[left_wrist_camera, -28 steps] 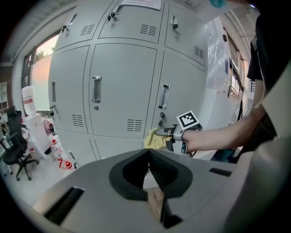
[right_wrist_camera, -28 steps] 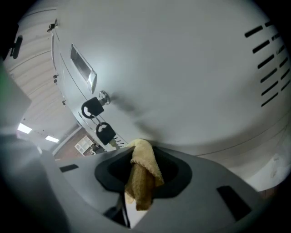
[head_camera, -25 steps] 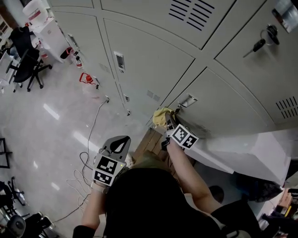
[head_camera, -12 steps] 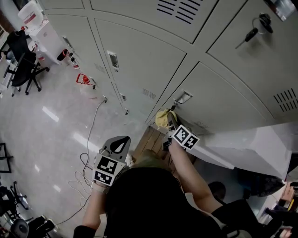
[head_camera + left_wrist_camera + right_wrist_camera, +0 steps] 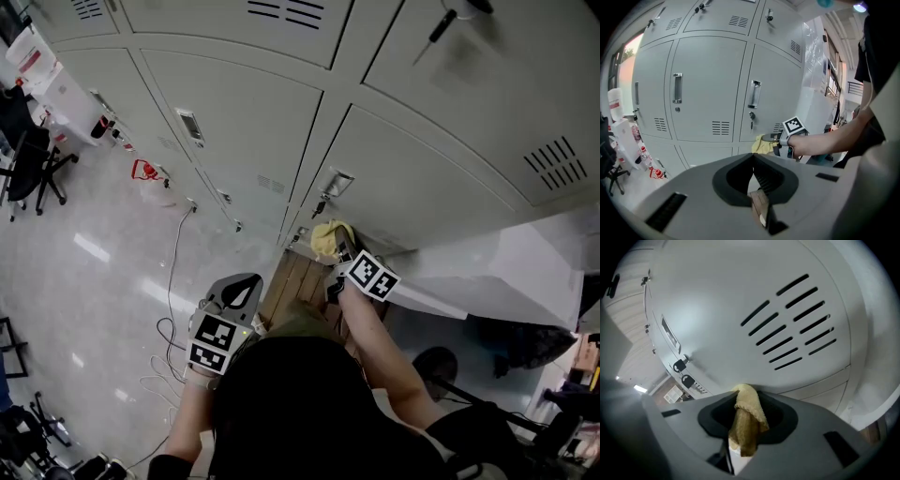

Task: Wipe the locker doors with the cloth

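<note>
Moved lower on the grey metal locker door (image 5: 441, 178), right gripper (image 5: 339, 251) fingers pinch the soft, light yellow cloth (image 5: 325, 239) by its bunched fold; left gripper (image 5: 240, 289) fingers pressed together.

The right tongs (image 5: 337, 251) are holding the cloth (image 5: 325, 238) close up to the low part of a locker door (image 5: 422, 178), with the vent slots (image 5: 797, 319) lying just above it and the handle (image 5: 670, 333) off to its left. The left tongs (image 5: 237, 291), jaws together on nothing, are hanging to the left, well apart from the lockers, above the floor (image 5: 94, 281). A chair (image 5: 28, 159) is standing far left, with a cable (image 5: 172, 272) lying between it and the tongs
</note>
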A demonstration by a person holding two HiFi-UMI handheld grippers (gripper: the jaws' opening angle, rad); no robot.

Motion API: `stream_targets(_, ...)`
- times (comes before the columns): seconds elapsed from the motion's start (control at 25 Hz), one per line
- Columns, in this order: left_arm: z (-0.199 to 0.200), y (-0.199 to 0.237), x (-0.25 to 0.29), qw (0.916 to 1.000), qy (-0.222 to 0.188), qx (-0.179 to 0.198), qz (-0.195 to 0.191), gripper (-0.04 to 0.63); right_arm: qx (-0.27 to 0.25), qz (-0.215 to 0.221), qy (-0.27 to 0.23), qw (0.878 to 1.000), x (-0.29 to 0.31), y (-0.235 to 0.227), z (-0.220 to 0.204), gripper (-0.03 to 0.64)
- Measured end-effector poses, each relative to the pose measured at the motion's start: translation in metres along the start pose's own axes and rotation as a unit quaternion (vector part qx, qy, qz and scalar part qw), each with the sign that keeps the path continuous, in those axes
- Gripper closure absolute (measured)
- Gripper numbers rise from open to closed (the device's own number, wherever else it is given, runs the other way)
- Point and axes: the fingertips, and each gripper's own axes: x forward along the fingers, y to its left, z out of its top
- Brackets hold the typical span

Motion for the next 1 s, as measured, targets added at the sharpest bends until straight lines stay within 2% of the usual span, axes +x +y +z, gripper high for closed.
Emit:
stream_targets(0.56,0.014,-0.033,0.028,0.9986,-0.001,0.023,-0.048,0.586,0.0,-0.035,-0.023,0.999,-0.038,-0.039,0.02,0.503)
stream_targets(1.0,0.026,-0.055,0.045,0.9964,-0.005,0.04,-0.075,0.586,-0.007,-0.081,-0.043,0.996,-0.068,-0.07,0.036,0.5)
